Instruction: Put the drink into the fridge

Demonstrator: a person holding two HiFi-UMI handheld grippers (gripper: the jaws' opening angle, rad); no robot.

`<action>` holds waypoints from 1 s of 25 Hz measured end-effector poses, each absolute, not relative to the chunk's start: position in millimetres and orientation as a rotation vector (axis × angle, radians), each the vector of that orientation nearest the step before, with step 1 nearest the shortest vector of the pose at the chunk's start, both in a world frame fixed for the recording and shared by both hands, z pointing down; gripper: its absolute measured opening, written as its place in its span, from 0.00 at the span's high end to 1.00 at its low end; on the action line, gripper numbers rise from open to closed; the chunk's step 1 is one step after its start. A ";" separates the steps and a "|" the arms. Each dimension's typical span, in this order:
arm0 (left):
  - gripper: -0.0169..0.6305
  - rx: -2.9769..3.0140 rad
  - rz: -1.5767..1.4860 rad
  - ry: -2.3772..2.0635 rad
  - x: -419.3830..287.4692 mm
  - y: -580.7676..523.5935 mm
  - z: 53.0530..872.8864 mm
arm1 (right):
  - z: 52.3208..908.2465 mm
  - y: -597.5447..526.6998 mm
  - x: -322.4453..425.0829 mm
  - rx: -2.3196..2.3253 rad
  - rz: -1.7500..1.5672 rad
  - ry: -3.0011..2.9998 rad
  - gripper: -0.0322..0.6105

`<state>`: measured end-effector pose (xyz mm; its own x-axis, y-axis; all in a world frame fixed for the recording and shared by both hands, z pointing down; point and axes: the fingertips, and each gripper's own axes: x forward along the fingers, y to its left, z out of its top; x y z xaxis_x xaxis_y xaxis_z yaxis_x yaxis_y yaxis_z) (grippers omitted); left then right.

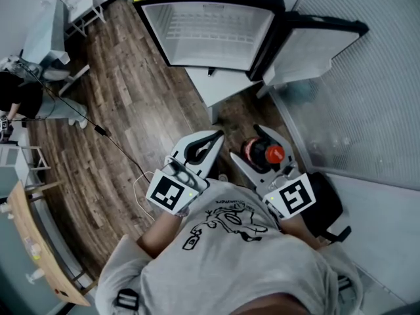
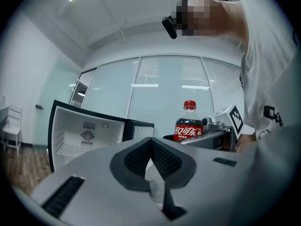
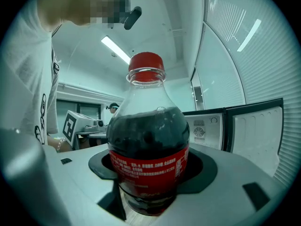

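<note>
Two tongs ahead of me: right tongs [image 3: 148,173] clamped around the cola bottle [image 3: 146,140], upright; left tongs [image 2: 151,147] closed together. Fridge [image 1: 207,35] stands open on the far side, well apart from my bottle.

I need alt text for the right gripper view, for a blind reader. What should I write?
The right gripper holds an upright cola bottle with a red cap between its jaws, filling the middle of the view. Behind it, at the right, stands a small fridge with its door open.
</note>
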<state>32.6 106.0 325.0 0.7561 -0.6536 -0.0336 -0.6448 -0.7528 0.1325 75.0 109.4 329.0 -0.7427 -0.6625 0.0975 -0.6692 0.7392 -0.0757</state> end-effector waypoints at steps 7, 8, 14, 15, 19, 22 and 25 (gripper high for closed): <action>0.97 2.842 -0.127 -1.025 13.6 56.5 322.6 | 329.8 60.4 55.5 1.117 0.168 -2.846 0.45; 0.97 2.841 -0.128 -1.022 10.2 49.0 322.1 | 328.6 52.9 52.1 1.118 0.167 -2.845 0.45; 0.97 2.838 -0.125 -0.999 -10.5 2.7 322.5 | 327.5 7.4 30.7 1.125 0.173 -2.823 0.45; 0.97 2.841 -0.126 -0.994 -13.6 -4.6 321.7 | 327.0 -0.2 27.7 1.131 0.174 -2.820 0.45; 0.97 2.850 -0.116 -0.975 -26.2 -34.4 322.5 | 325.0 -29.1 15.1 1.148 0.178 -2.810 0.45; 0.97 2.851 -0.120 -0.972 -36.9 -57.4 322.5 | 325.0 -51.0 4.2 1.147 0.172 -2.806 0.45; 0.97 2.856 -0.129 -0.967 -46.5 -76.2 320.7 | 327.0 -71.6 -4.3 1.155 0.181 -2.798 0.45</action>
